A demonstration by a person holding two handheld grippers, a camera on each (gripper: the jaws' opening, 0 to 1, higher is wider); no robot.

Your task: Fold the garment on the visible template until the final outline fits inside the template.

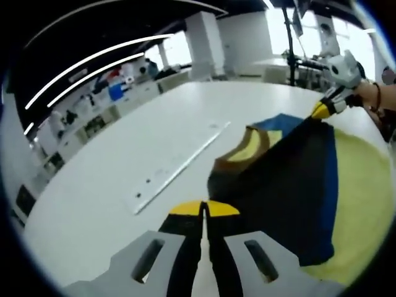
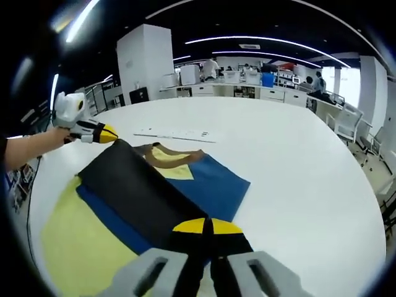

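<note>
Probably an open-plan lab: white worktable (image 2: 297,161), cluttered benches (image 2: 247,91), strip ceiling lights (image 2: 260,42), white pillar (image 2: 145,59).

Black-blue garment (image 2: 148,192), seemingly yellow template (image 2: 74,247)

The garment (image 2: 167,192) is spread on the table (image 2: 297,161), overlying the template (image 2: 74,241). A folded flap is lifted between the left hand-held gripper (image 1: 203,209) and right hand-held gripper (image 2: 207,226). A ruler (image 1: 179,167) lies beyond.
</note>
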